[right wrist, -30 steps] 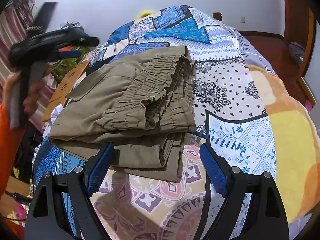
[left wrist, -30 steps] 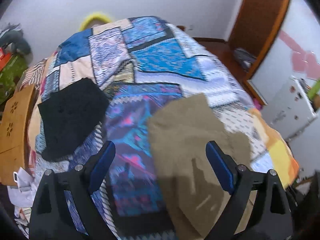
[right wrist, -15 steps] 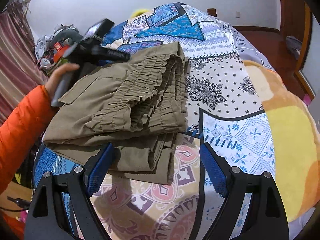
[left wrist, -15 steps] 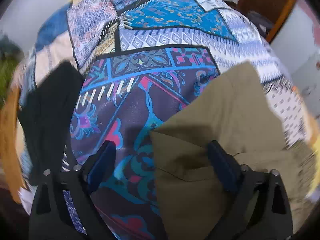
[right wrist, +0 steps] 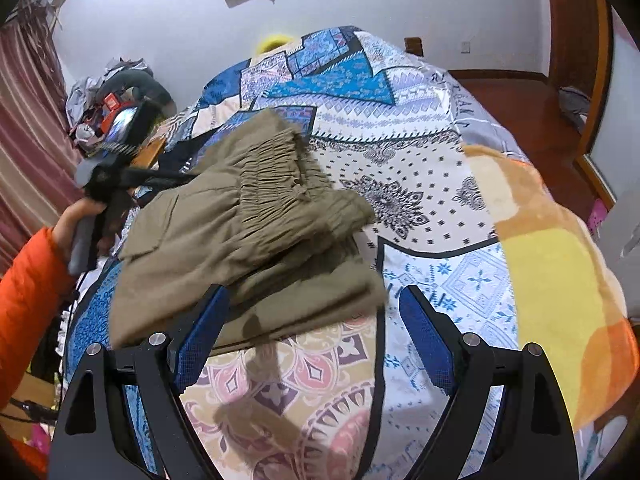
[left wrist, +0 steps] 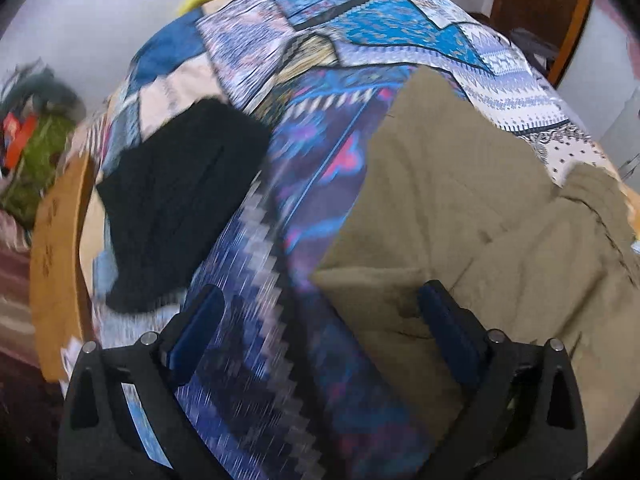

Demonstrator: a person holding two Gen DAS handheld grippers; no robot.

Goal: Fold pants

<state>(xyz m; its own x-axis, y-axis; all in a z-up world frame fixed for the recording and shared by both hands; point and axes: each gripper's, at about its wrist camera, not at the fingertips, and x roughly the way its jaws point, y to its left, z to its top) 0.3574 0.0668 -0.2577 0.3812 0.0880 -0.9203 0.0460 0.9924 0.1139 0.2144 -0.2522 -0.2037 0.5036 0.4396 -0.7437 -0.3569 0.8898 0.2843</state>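
Olive-green cloth is filling the right side of the left wrist view; these are the pants (left wrist: 460,200), lying on the patterned bed cover (left wrist: 280,240), with their near left corner sitting between the two blue fingers of the left claw (left wrist: 320,320). The left claw has just been opening and is standing wide; one finger is over the pants, the other is over the bed cover, and neither is pinching yet. A black garment (left wrist: 180,208) is lying apart on the left. The picture is blurry here, so the claw may be landing badly; it could be grabbing the bed cover along with the corner, or taking only the top layer.

In the right wrist view, the pants (right wrist: 240,240) are looking like a thick folded pile with the gathered waistband on top; the top layers are looking a bit crooked. The right claw (right wrist: 312,320) is hanging wide and empty just over the near edge of the pile. A hand (right wrist: 80,216) in an orange sleeve (right wrist: 28,280) is holding the other tool at the left edge; a hard pull there could be sliding the pile apart.
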